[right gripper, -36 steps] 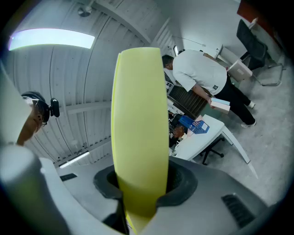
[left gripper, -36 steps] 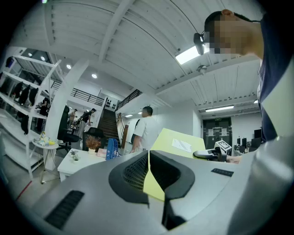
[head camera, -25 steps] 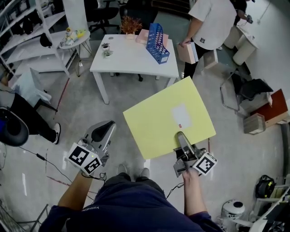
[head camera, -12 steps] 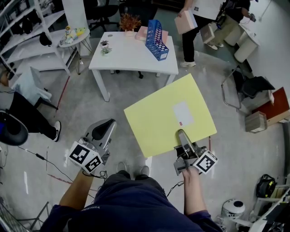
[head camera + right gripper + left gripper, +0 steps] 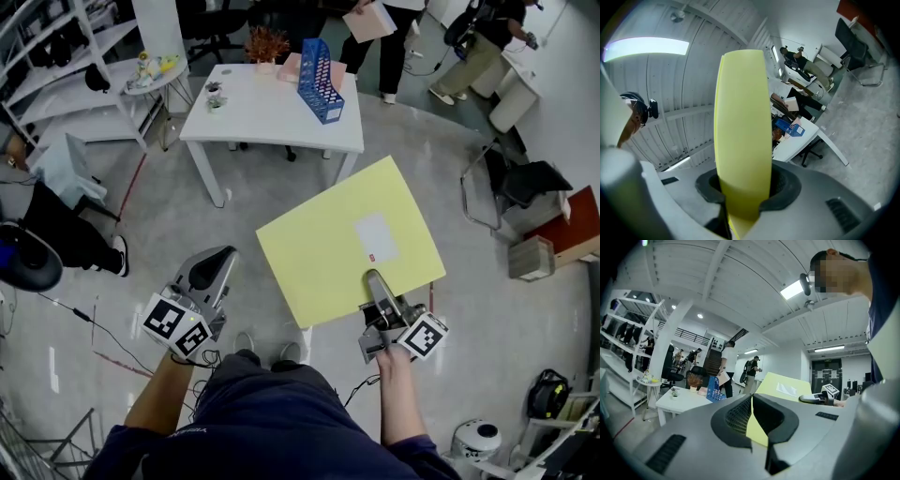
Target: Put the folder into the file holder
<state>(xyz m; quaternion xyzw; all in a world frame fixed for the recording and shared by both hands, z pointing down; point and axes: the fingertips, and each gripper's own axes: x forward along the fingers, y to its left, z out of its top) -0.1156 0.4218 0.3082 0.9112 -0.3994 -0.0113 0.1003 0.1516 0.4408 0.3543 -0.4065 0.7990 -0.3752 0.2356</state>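
We carry the flat yellow paper folder (image 5: 339, 234) pinched in our right claw (image 5: 375, 282), our left claw (image 5: 218, 262) closed and empty, and next must reach the blue plastic file holder (image 5: 319, 81) on the far white table (image 5: 267, 127).

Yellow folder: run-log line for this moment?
right claw: shut on flat yellow paper folder | left claw: shut, empty | blue plastic file holder: on white table, not reached
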